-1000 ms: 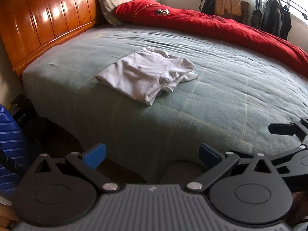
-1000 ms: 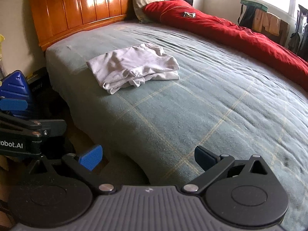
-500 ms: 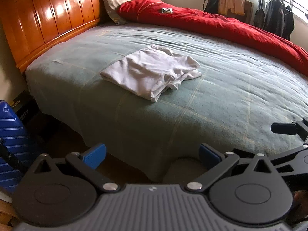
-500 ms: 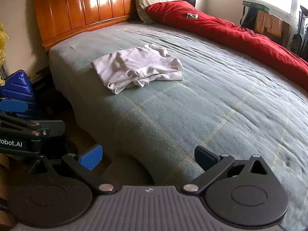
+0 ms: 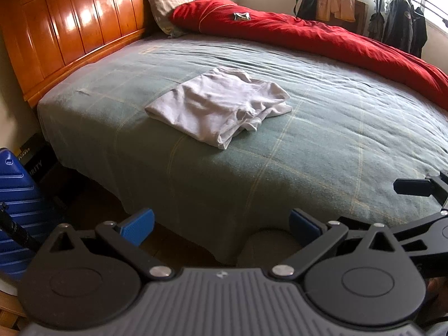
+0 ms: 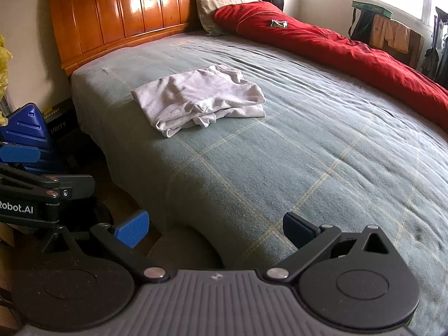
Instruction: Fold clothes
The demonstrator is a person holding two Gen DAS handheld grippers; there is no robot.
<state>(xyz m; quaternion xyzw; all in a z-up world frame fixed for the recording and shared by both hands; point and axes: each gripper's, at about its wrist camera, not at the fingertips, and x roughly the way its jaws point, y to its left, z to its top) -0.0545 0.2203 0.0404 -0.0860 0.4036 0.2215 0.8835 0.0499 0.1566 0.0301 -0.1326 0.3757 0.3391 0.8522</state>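
Both views have crept toward the bed (image 5: 322, 128) since a second ago. On its near corner lies the folded white shirt (image 5: 221, 106). Left gripper (image 5: 221, 225) and right gripper (image 6: 214, 225) gape, empty; better to square its ragged edge.

White garment (image 5: 221, 106): one piece, light cotton-like cloth, folded into a rough rectangle of several layers, creased, with loose edges bunched at its near corner. Lies flat on the grey-green bedspread (image 5: 322, 145), toward 12 o'clock from both cameras, near the bed's edge.
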